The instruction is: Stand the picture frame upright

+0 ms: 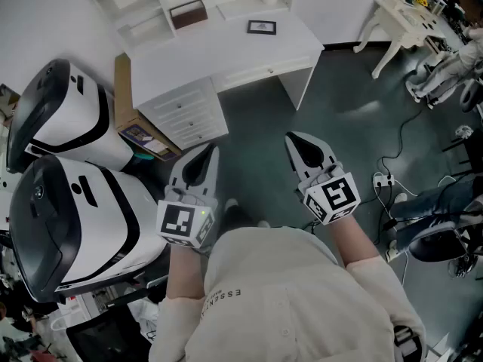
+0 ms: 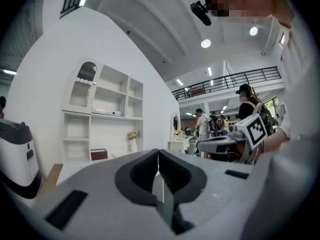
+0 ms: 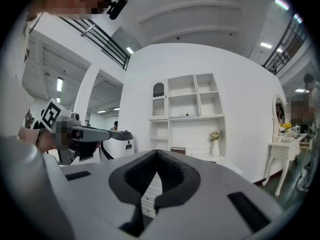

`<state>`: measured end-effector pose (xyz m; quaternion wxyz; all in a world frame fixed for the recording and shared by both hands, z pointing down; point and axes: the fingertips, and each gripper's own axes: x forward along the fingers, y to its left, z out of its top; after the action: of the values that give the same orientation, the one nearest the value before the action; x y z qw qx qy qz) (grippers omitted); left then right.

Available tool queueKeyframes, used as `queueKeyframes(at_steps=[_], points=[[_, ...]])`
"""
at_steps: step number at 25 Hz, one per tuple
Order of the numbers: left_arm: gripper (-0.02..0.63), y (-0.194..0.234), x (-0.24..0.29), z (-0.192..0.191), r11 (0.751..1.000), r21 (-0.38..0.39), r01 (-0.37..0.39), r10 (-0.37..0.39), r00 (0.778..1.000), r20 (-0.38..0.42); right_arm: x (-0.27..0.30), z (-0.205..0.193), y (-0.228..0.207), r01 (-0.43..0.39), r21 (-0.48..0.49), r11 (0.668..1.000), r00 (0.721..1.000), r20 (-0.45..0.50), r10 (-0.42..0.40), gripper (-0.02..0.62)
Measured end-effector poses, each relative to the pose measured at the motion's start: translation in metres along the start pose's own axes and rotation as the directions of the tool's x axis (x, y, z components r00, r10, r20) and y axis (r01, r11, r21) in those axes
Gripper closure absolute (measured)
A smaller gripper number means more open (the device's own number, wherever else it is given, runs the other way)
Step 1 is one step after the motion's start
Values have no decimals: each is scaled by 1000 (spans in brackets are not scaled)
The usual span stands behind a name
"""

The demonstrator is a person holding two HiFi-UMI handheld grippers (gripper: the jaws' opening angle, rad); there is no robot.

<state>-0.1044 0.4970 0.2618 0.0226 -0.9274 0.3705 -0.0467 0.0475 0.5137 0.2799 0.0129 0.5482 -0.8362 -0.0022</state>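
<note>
- Not started: the picture frame (image 1: 261, 27) lies flat on the white desk (image 1: 226, 55), top middle of the head view, well apart from both tongs.
- Left gripper (image 1: 207, 152) and right gripper (image 1: 296, 139), lower centre, both closed, empty.
- Next, I reckon: step closer, open one, catch an edge.

Left gripper (image 1: 202, 157) and right gripper (image 1: 300, 143) level, jaws together, empty.
</note>
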Motion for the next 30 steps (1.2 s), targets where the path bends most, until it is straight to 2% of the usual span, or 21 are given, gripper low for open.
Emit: queueKeyframes(at_steps=[9,15,16,18,19,20,25,28,30], points=[[604,-9,7,-6,1000,5,-12,12,999,-32,-10,-2,-2,-12,-14,1000,1000,-10,12,580],[599,-21,16,-13,1000,-1,8,-8,999,-43,-17,-8,-13,7,-12,1000,1000,-10,-7,580],[580,-24,19,-15,1000,9,8,-8,999,-51,-18,-8,-15,9,-16,1000,1000,-9,-9,578],[476,-29,26,-19,999,31,15,-13,997,-71,-20,-12,-18,3,-2,1000,1000,-17,-3,557],[424,-30,29,-21,999,33,21,-18,997,-80,-20,-15,-21,-2,13,1000,1000,-27,2,473],[401,-31,33,-23,999,24,27,-25,996,-86,-19,-18,-25,-2,26,1000,999,-38,3,420],[400,-12,52,-31,998,-65,17,-23,995,-92,-9,-30,-51,38,36,999,996,-77,-35,420],[400,10,70,-31,995,-95,-12,3,996,-93,6,-35,-68,68,50,996,994,-93,-63,420],[400,22,86,-32,996,-89,-21,12,995,-98,19,-37,-79,83,66,994,992,-99,-77,420]])
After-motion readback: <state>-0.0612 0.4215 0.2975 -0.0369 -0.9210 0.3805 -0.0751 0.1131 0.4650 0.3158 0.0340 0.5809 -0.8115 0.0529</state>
